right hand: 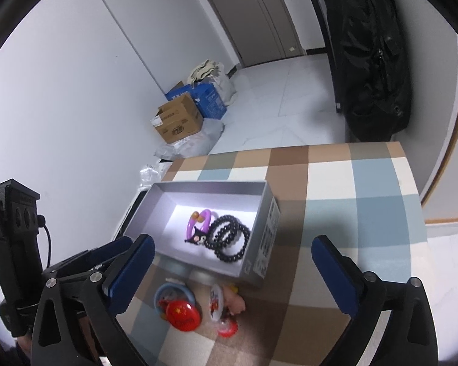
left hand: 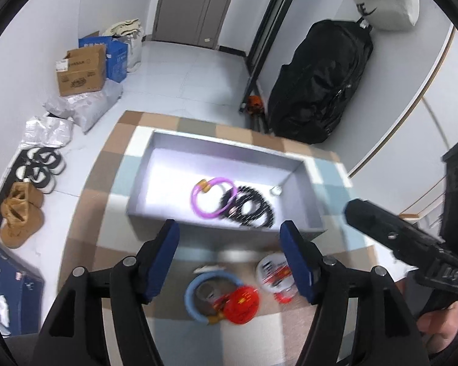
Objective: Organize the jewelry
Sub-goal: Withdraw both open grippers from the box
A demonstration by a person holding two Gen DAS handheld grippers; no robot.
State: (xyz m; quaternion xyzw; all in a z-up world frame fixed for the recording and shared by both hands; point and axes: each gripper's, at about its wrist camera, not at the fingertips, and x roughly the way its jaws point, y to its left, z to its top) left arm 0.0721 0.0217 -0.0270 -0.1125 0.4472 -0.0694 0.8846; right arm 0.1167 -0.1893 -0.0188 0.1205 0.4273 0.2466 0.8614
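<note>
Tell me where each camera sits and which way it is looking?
Left wrist: sits on the left gripper, looking down between its open fingers at the box on the checked cloth; the right gripper's black body and a bit of hand show at the right.
Right wrist: sits on the right gripper, looking down at the box from its other side; the left gripper shows at the left.
Both see: purple ring, black beads, red badge, door, black bag.
</note>
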